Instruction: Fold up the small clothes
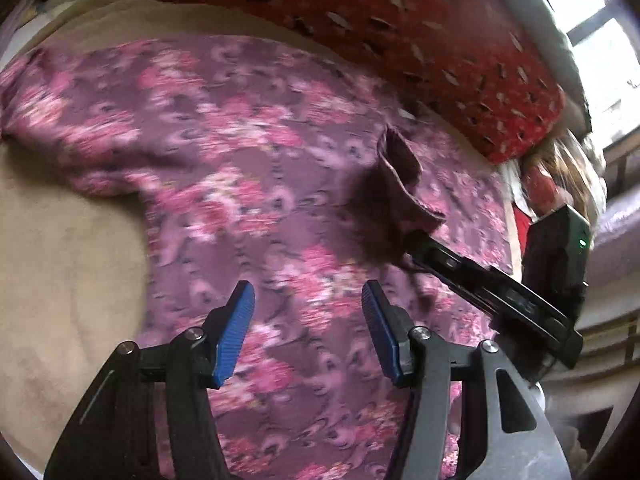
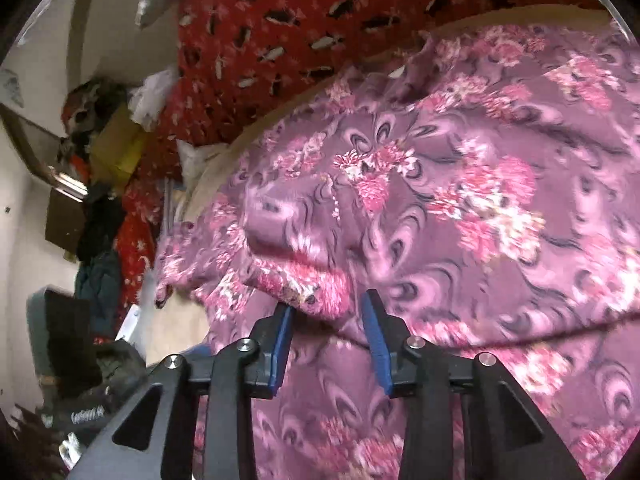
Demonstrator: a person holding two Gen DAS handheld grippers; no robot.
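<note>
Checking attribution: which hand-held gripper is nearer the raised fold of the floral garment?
Right. The right hand-held gripper has its fingertips at the raised fold; the left hand-held gripper hovers apart over flat cloth.

Home bedroom: red patterned blanket (image 1: 400,32), heaped clothes (image 2: 100,240), window (image 1: 600,52).
</note>
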